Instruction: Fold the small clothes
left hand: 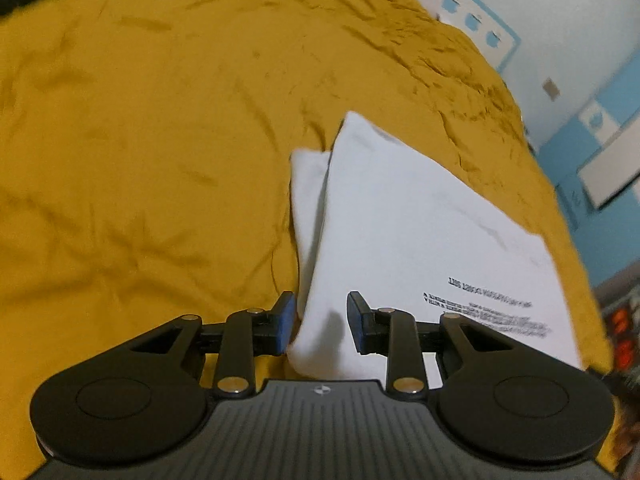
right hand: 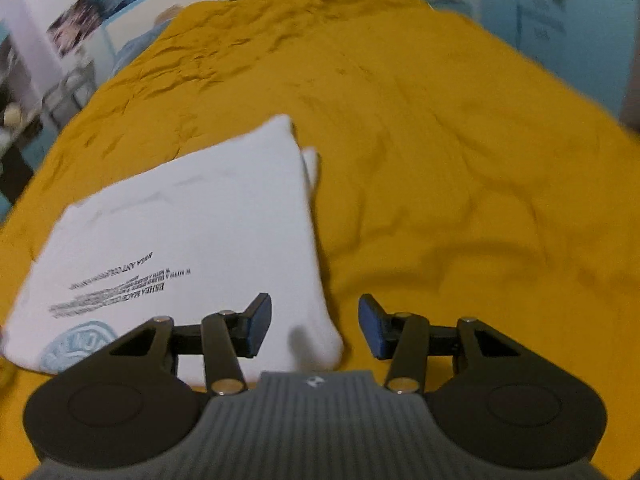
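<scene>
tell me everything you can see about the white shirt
The white shirt is soft cloth, partly folded into a rough rectangle, lying flat on the mustard bedspread. Black printed text and a pale blue round emblem face up. A narrow under layer peeks out along one edge. Each of the open tongs, left and right, straddles a near corner.

A white folded cotton garment [left hand: 404,216] is showing lines of black printed lettering [right hand: 120,280] and a pale blue round emblem [right hand: 78,346] at its near left corner. A plain mustard-yellow wrinkled bedspread [left hand: 160,140] is lying under it. Both black plastic grippers are carrying blue finger pads [left hand: 286,322] [right hand: 374,330]. The far walls [left hand: 560,20] are showing light blue and white.
</scene>
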`<state>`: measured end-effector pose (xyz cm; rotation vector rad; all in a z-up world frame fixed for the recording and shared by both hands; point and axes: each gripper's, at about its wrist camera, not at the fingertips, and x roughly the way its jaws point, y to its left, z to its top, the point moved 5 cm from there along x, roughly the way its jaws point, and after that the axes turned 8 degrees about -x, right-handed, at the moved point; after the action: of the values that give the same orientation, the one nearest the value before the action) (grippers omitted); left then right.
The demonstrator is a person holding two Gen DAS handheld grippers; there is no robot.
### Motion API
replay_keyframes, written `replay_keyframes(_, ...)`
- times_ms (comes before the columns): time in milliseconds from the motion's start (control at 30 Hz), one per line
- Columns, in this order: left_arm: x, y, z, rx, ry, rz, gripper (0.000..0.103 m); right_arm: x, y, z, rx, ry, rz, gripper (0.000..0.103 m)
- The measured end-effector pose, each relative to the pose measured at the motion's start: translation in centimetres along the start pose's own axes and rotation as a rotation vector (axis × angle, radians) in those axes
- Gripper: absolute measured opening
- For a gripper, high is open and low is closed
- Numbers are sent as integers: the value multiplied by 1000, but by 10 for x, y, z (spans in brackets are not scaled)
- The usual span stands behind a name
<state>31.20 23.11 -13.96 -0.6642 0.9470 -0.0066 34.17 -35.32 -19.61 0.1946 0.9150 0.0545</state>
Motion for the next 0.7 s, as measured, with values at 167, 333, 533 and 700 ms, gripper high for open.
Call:
replay_keyframes(167,10,1,-5,-70,-11,-44,34,3,-13,-12,127,9,68,39)
replay_keyframes(333,7,-2,-12,-31,-29,14,3,14,-7,-12,136,21,90,3)
replay_keyframes(533,-25,-28,0,58,-117,-30,3,-19,-5,10,106,-81,102,0)
replay_keyframes(700,-29,-42,-7,203,-105,43,3,-53,7,23,19,-127,104,0)
